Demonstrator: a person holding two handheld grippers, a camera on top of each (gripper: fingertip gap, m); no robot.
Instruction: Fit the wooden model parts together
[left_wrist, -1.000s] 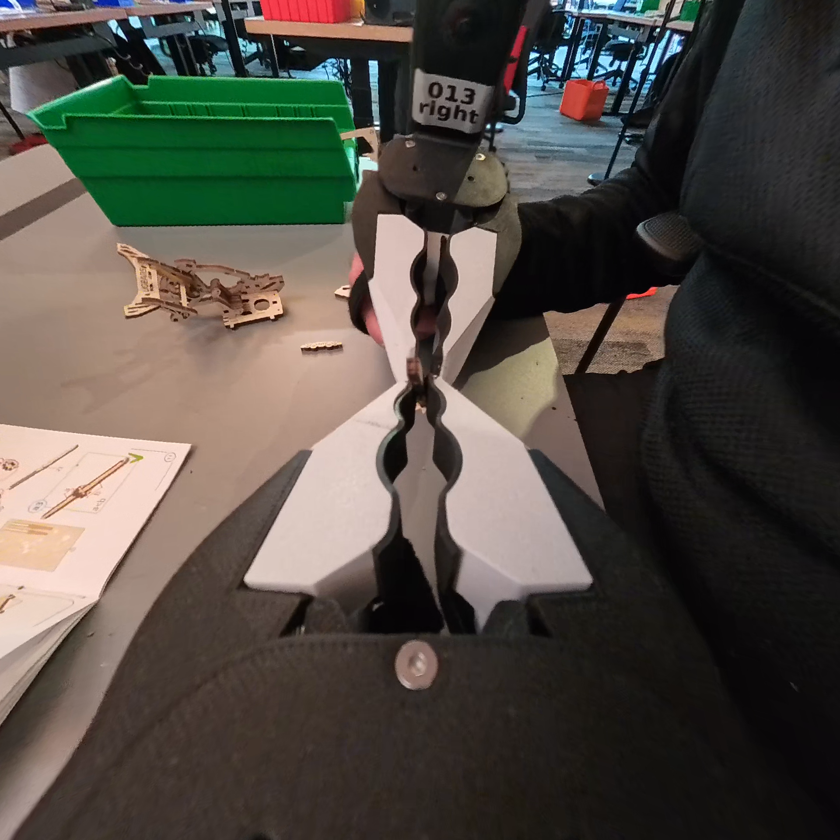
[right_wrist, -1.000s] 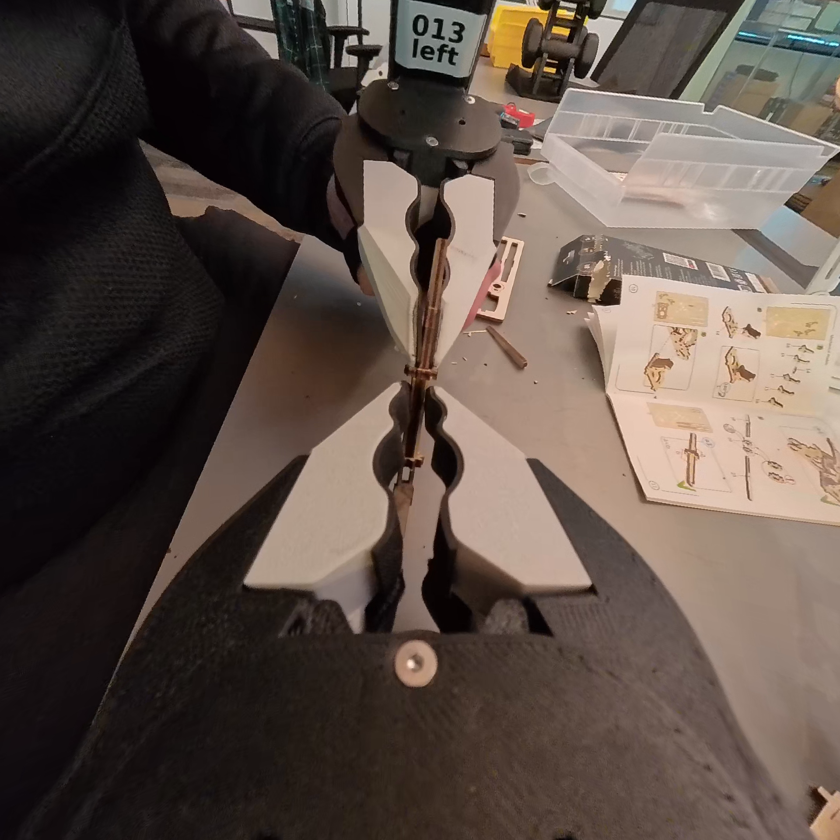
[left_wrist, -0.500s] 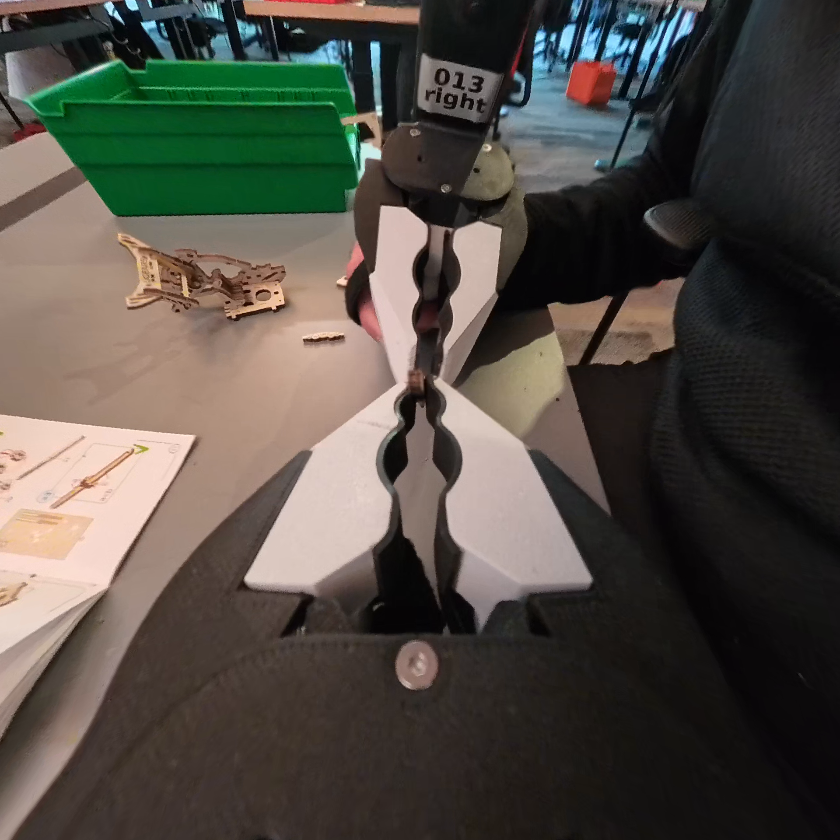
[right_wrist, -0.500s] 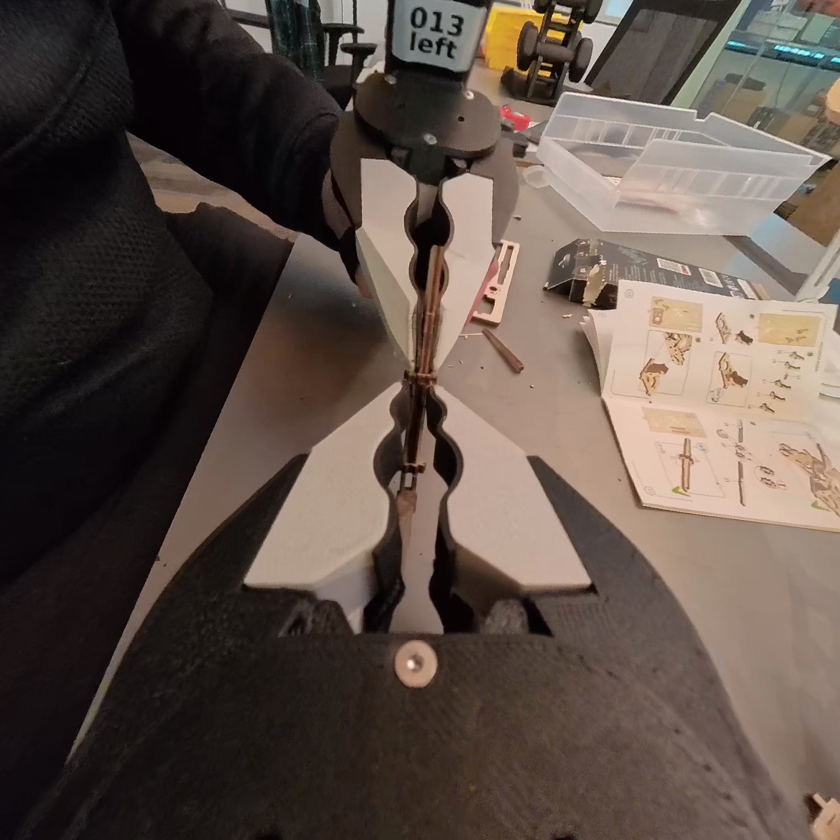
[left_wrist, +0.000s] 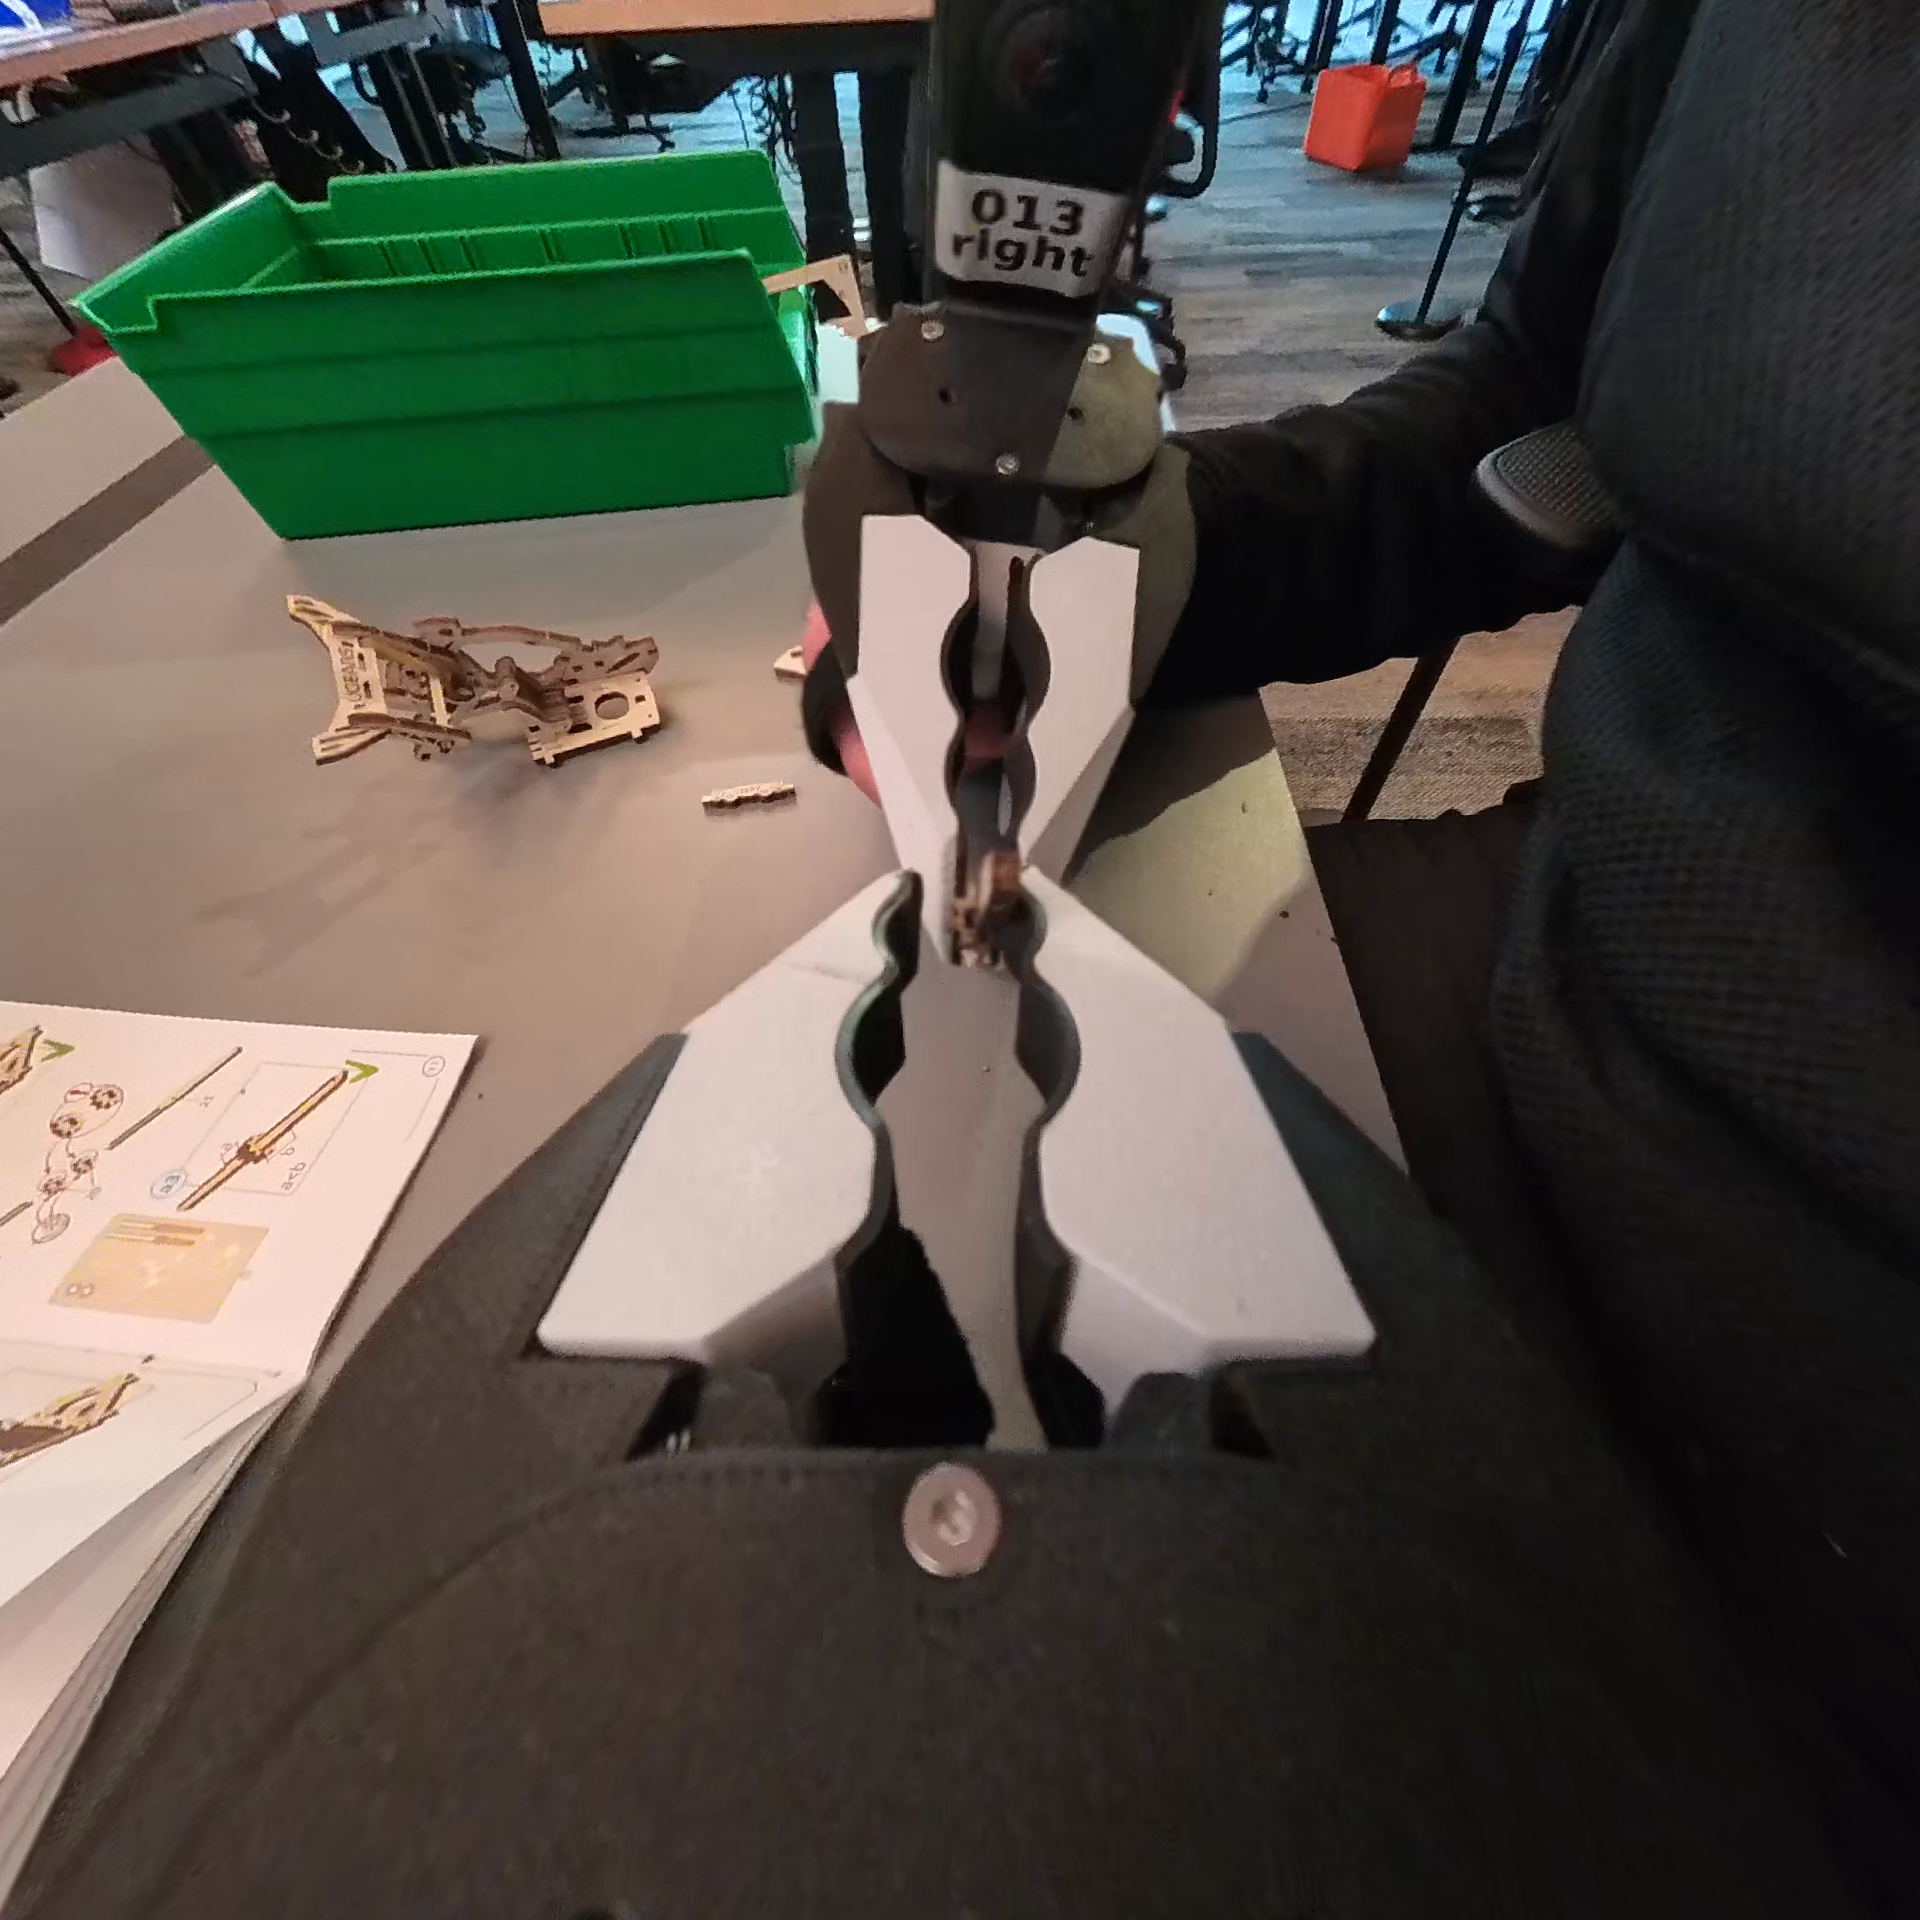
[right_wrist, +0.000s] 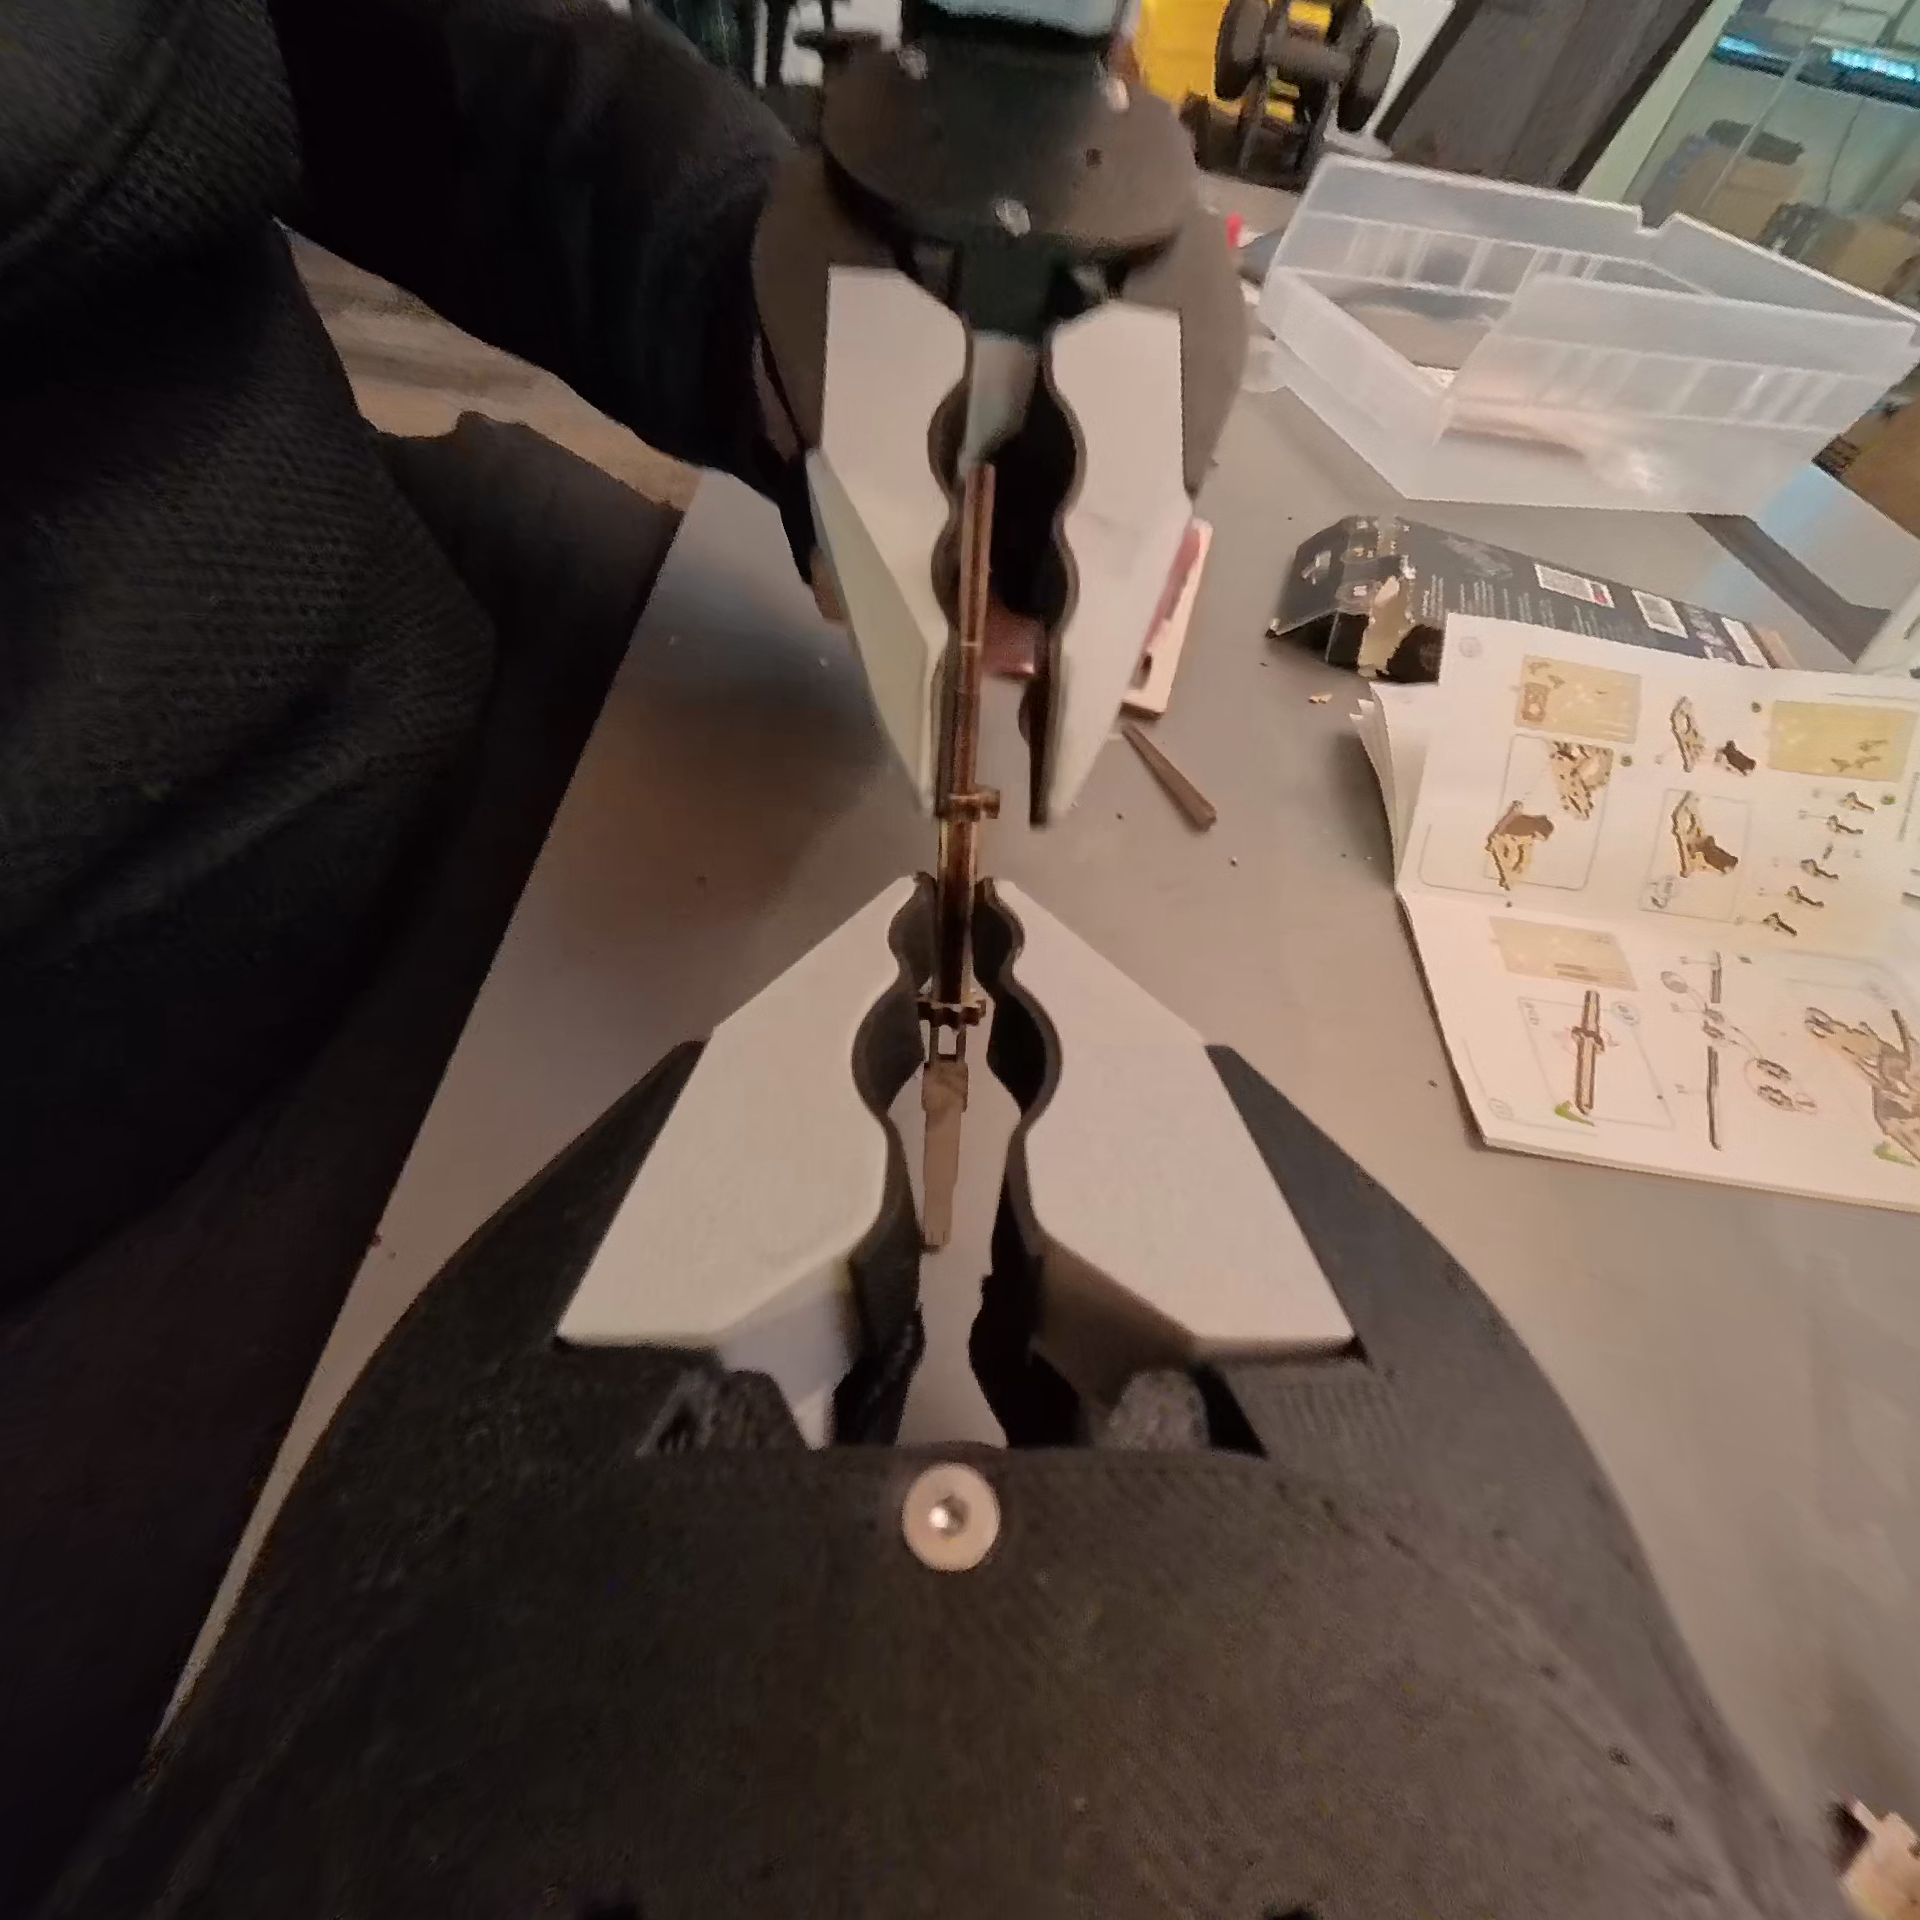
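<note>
A thin wooden rod (right_wrist: 966, 675) with two small cross pieces runs between my two grippers, which face each other tip to tip above the grey table (right_wrist: 1195, 935). My right gripper (right_wrist: 954, 888) is shut on the rod's near part. My left gripper (right_wrist: 992, 810) is open; the rod lies along one finger (right_wrist: 883, 582) with a gap to the other. In the left wrist view my left gripper (left_wrist: 966, 899) stands open around the tip of the right gripper (left_wrist: 982, 925), where the rod's end (left_wrist: 985, 899) shows.
A green bin (left_wrist: 468, 343), a partly built wooden model (left_wrist: 478, 675) and a small loose piece (left_wrist: 748, 797) lie to the left. An instruction booklet (right_wrist: 1662, 883), a clear bin (right_wrist: 1558, 343), a black box (right_wrist: 1455, 592) and a loose stick (right_wrist: 1169, 779) lie on the table. A person's dark-clothed body (left_wrist: 1714, 935) is close. Less than 4 cm separates the two grippers' tips. Both grippers' tips are roughly 15 cm from the small loose piece (left_wrist: 748, 797).
My left gripper has opened and let go of the rod. My right gripper keeps its hold, and its tip now sits between the left fingers.
</note>
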